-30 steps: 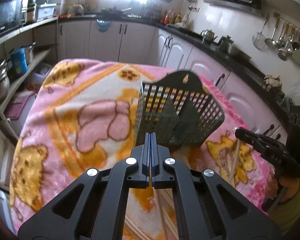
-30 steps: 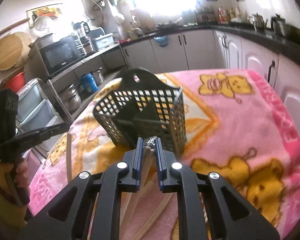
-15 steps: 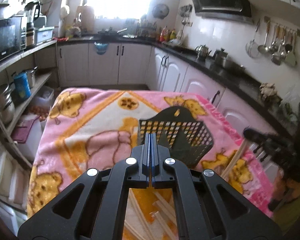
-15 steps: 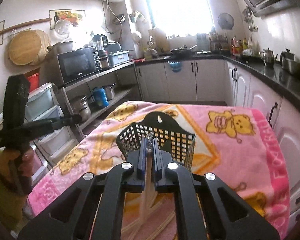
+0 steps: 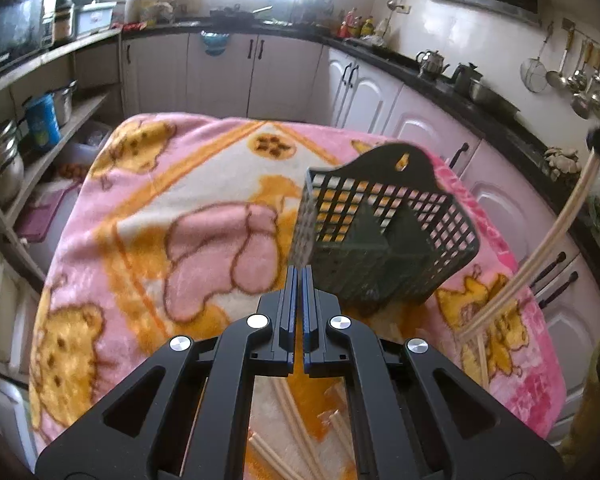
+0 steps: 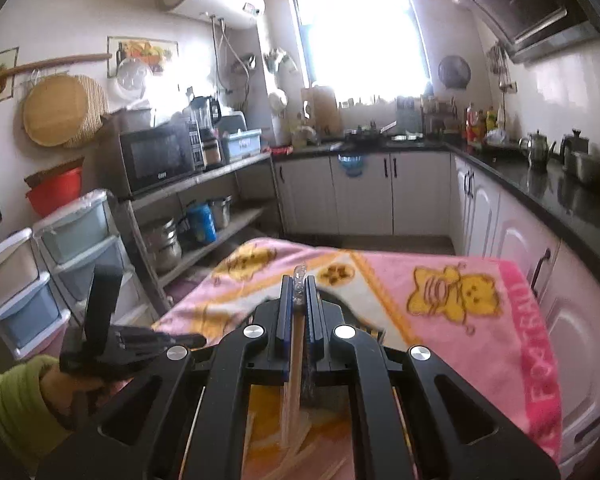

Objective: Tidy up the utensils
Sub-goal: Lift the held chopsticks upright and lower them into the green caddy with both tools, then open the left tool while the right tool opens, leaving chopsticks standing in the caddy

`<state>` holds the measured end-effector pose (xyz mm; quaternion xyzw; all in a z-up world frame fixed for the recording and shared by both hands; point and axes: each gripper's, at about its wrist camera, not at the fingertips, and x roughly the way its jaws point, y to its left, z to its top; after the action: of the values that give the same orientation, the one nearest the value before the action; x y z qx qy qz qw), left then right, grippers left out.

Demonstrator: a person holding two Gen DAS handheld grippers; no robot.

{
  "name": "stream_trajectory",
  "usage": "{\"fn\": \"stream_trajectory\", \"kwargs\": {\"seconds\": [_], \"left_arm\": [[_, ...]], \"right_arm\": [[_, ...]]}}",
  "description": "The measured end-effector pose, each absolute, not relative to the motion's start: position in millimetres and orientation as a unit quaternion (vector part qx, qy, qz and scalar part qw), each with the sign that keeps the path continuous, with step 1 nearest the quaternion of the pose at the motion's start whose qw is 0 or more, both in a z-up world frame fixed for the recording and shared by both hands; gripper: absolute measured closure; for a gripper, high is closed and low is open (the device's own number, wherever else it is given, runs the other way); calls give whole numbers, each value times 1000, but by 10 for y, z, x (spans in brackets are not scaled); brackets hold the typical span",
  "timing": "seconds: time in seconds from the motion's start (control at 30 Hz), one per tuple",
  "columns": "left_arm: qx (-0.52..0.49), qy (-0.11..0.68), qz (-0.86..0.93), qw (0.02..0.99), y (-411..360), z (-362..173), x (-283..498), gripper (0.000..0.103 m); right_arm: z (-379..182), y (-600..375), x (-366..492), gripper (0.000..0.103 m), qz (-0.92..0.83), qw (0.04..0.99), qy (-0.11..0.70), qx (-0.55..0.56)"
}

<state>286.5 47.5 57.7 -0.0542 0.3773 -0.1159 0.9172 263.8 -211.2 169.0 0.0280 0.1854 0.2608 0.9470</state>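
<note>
Across the lower middle of both wrist views: black gripper frames fill the foreground, with a kitchen beyond them.

Left gripper [image 5: 299, 280]: lower centre of the left wrist view; its blue-lined fingers stand nearly together with only a thin slit between, and nothing shows in that slit. In the right wrist view it sits at lower left [image 6: 156, 338], held by a hand in a yellow-green sleeve.

Right gripper [image 6: 299, 292]: lower centre of its own view, clamped on a bundle of chopsticks [image 6: 294, 380]; a bit of clear wrapper pokes above the fingertips. In the left wrist view only a dark part of it shows at the right edge.

Chopsticks: in the left wrist view the held bundle [image 5: 540, 256] runs as pale sticks slanting from the upper right edge down toward the blanket, right of the basket. Whether the lower tips touch the blanket I cannot tell.

Loose chopsticks [image 5: 296, 420]: scattered on the blanket at the bottom centre of the left wrist view, seen through the gripper frame.

Basket [image 5: 384, 232]: dark mesh utensil holder, centre right of the left wrist view, tilted, resting on the blanket just beyond the left gripper's tips.

Blanket [image 5: 148, 216]: pink and orange, bear pattern, covering the tabletop.
</note>
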Motion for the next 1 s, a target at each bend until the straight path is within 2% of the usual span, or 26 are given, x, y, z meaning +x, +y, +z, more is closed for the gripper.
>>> {"fn": "stream_trajectory", "kwargs": {"seconds": [0.37,0.8,1.0], "left_arm": [[-59,362,-137,920,275,769,3181,103],[-41,368,-166,914,-27,614,3536,103],[-38,364,-167,916,-51,538,3577,89]], "right_arm": [[1993,-2289,3069,97,229,960,151,49],[1500,-2282,3562,97,205,956,201,63],[1212,-2288,3672,97,200,949,231,71]]}}
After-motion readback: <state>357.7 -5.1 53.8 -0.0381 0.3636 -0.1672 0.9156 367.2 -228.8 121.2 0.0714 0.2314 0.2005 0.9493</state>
